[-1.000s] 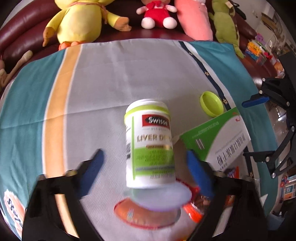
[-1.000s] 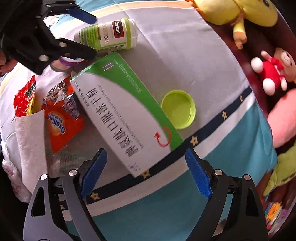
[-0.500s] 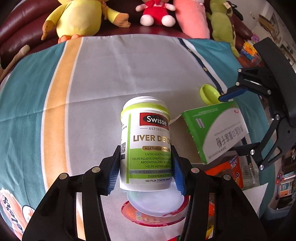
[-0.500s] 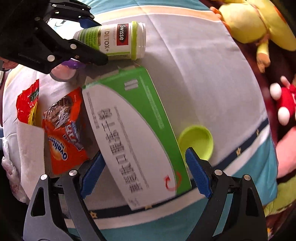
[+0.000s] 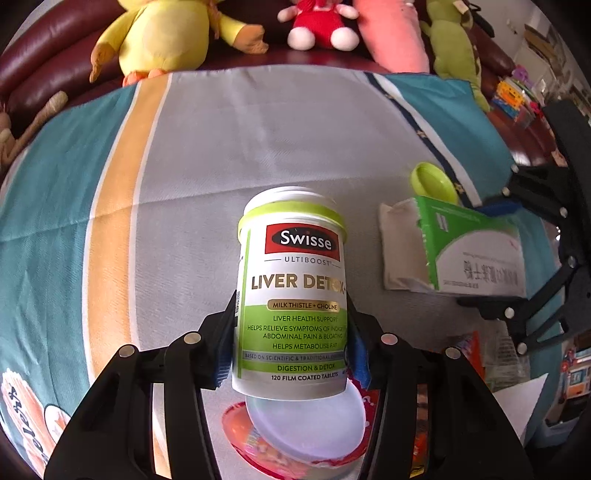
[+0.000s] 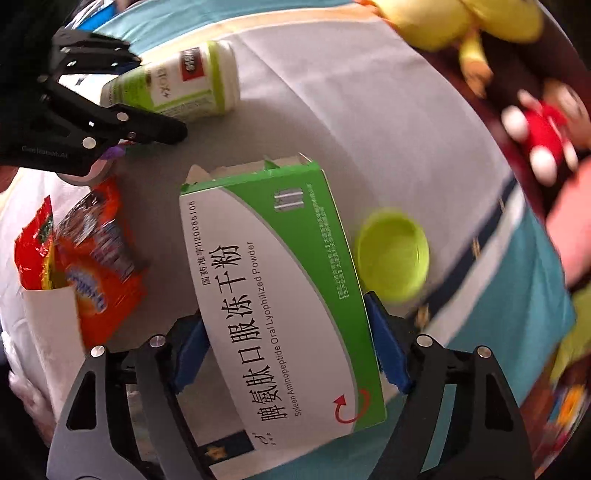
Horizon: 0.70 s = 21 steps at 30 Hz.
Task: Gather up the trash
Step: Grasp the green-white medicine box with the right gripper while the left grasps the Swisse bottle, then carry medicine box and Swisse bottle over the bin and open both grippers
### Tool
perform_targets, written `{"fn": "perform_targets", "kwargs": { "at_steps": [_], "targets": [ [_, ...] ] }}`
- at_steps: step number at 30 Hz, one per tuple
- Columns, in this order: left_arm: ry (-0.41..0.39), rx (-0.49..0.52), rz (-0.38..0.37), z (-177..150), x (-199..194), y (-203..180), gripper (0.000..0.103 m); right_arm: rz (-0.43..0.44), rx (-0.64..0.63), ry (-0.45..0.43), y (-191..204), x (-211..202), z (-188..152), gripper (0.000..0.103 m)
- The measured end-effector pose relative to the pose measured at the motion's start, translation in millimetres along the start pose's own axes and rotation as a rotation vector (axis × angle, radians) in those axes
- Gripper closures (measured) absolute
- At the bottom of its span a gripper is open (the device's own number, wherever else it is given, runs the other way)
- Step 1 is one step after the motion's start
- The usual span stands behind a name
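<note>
A big cloth covers the flat top where everything lies. The cloth is grey in the middle, with a yellow-orange stripe on one side, a thin dark blue line with little stars on the other, and blue-green at both edges. It has a soft fold line across it.

Behind the cloth stands a dark red sofa that looks shiny, like leather. Soft toys sit along it: a yellow duck, a small doll in red, a pink toy and a green toy.

Far off at the right are bright, colourful toy blocks. The room is bright with daylight.
</note>
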State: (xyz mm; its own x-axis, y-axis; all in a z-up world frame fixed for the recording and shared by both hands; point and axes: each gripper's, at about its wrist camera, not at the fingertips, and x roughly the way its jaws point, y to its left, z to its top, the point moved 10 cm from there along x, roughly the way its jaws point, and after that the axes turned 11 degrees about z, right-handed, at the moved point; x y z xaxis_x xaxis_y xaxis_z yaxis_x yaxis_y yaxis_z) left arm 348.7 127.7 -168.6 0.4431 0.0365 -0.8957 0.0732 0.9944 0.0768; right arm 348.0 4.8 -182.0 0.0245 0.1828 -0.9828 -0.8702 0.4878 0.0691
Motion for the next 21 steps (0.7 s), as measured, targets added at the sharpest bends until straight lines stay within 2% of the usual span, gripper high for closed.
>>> {"fn": "perform_targets", "kwargs": {
  "at_steps": [11,17,21],
  "targets": [
    [-0.082,-0.023,0.023,-1.3,-66.0,-10.9,0.052,0.016,0.275,-0.132,-16.8,-60.9,-56.4,0.03],
    [-0.125,0.004,0.009,-6.4,-103.0,-41.0,0.052,0.05,0.432,-0.216,-10.0,-92.6,-102.3,0.03],
    [-0.149,0.051,-0.024,-10.7,-122.6,-77.7,0.052,0.091,0.542,-0.297,-8.3,-114.5,-137.3,0.03]
  ]
}}
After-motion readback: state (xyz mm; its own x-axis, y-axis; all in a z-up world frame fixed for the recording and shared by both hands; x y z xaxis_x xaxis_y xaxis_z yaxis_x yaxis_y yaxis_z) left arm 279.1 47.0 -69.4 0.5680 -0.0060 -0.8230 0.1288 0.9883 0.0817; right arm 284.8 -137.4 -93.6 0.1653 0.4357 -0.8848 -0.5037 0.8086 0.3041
